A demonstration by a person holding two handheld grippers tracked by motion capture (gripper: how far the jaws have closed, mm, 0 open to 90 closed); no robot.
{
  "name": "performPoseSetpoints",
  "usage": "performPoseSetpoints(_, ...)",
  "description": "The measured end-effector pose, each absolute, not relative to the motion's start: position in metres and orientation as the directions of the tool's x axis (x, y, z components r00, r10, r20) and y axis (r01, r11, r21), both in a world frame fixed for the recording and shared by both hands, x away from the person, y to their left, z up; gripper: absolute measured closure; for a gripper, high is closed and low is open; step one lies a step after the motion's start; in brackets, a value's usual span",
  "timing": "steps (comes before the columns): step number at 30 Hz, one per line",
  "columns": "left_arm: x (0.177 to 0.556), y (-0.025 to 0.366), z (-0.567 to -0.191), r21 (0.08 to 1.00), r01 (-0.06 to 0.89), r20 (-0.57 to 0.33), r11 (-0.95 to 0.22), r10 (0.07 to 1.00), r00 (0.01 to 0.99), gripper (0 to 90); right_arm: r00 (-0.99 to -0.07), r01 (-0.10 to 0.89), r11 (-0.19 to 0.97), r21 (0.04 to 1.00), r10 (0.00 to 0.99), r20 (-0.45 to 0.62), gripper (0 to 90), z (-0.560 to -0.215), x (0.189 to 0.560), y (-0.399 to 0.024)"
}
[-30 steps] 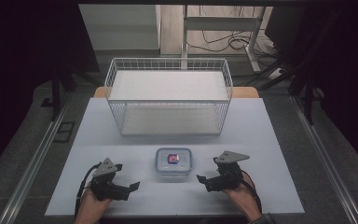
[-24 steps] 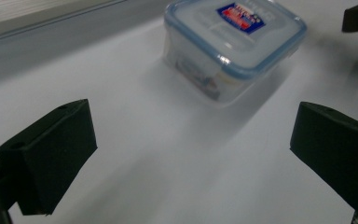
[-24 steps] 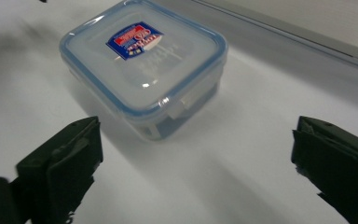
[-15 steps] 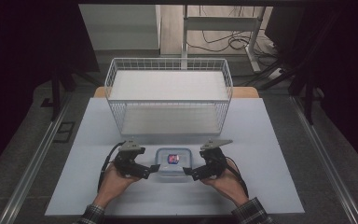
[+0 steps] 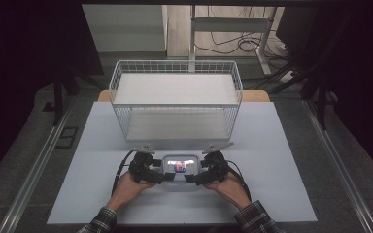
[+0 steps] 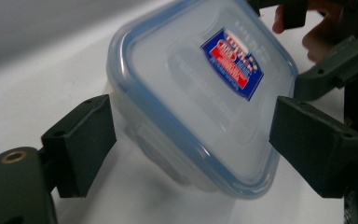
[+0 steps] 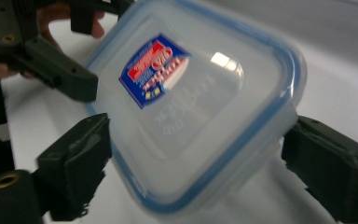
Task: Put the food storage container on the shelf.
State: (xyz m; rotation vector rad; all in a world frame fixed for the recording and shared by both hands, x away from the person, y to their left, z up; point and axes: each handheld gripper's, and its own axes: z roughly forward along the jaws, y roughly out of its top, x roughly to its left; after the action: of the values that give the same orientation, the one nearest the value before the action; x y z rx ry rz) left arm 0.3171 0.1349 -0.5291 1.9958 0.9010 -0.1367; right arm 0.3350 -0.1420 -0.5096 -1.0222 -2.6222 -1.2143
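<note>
While the lidded plastic box (image 5: 178,167) sits low in the middle of the high view, near the table's (image 5: 281,160) front edge, bare surface lies open to either side; behind it stands a white wire basket (image 5: 176,104), nothing visible in it; the left gripper (image 5: 151,171) and right gripper (image 5: 200,174) flank the box, their fingers (image 6: 81,142) spread around its corners, having just been closing, pads just beside its walls; the box's contents cannot be told.

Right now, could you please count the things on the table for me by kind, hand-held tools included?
Clear plastic container with blue-rimmed lid: 1
White wire basket: 1
Hand-held tools: 2, the left tool and the right tool, one at each side of the container
Total: 4
</note>
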Motion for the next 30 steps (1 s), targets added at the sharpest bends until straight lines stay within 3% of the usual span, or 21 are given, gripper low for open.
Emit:
performPoseSetpoints(6,0.305,0.144,-0.527,0.704,0.633,-0.421,-0.322,0.527,0.738,36.4,-0.806,0.569,0.519,0.638,0.506,0.307,23.5,-0.509,0.324,-0.15)
performPoseSetpoints(8,0.302,0.151,-0.526,0.717,0.628,-0.437,-0.302,0.508,0.742,44.9,-0.799,0.579,0.489,0.653,0.498,0.336,38.4,-0.507,0.324,-0.16)
performPoseSetpoints(10,0.302,0.155,-0.527,0.719,0.634,-0.458,-0.286,0.49,0.741,49.5,-0.792,0.589,0.452,0.67,0.489,0.367,46.1,-0.506,0.326,-0.168)
performPoseSetpoints(17,0.303,0.159,-0.53,0.719,0.65,-0.5,-0.246,0.466,0.73,55.3,-0.753,0.642,0.38,0.666,0.475,0.455,55.1,-0.507,0.331,-0.178)
performPoseSetpoints(22,0.3,0.157,-0.53,0.733,0.638,-0.483,-0.235,0.481,0.732,56.5,-0.744,0.649,0.351,0.675,0.478,0.467,55.8,-0.506,0.33,-0.179)
performPoseSetpoints(30,0.306,0.16,-0.535,0.725,0.658,-0.529,-0.201,0.449,0.72,57.8,-0.743,0.644,0.333,0.689,0.488,0.458,55.8,-0.505,0.331,-0.182)
